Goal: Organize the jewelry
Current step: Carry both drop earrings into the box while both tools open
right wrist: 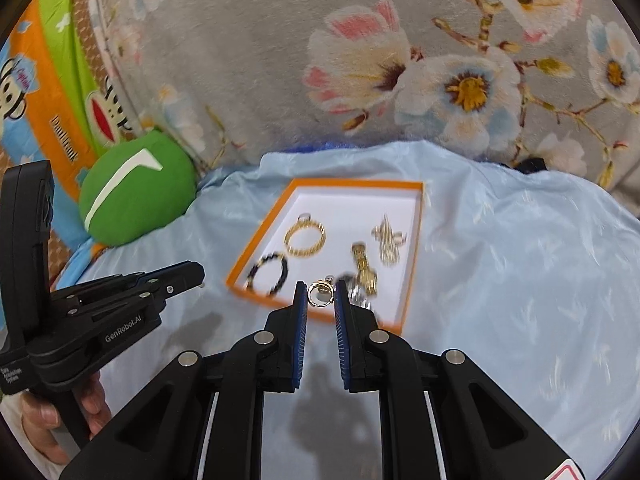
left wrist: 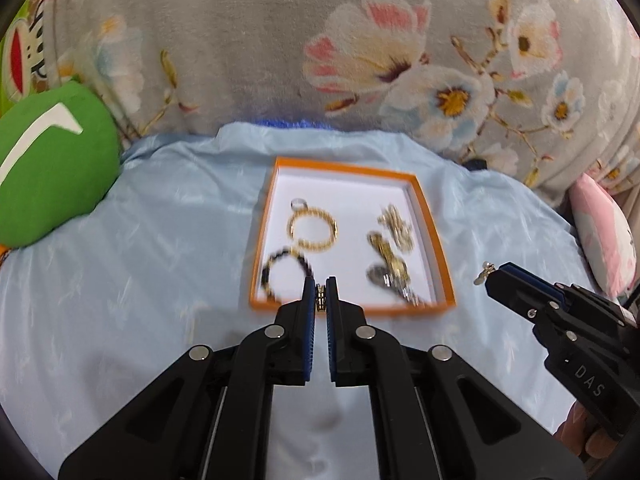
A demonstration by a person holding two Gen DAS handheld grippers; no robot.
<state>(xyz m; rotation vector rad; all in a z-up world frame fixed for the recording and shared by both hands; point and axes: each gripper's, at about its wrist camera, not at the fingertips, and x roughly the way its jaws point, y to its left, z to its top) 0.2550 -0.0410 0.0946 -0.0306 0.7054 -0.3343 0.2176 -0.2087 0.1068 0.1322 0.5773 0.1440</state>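
Blue cloth [left wrist: 160,280]; rings [right wrist: 320,294] between tools [right wrist: 320,300]

A pale blue satin sheet [left wrist: 160,264] covers the bed. On it lies an orange-rimmed tray [left wrist: 434,236] with a white floor. A green cushion [left wrist: 52,168] rests at the sheet's left edge, and a grey floral blanket [left wrist: 256,48] rises behind.

Matte black linkage arms on the left gripper [left wrist: 320,294] and right gripper [right wrist: 321,294], studded with round silver pivot pins, blue ribbed pads [right wrist: 301,344] lining the fingers. White "DAS" and "GenRobot.AI" lettering on the bodies. Bare skin of the left hand [right wrist: 48,420] at the handle.
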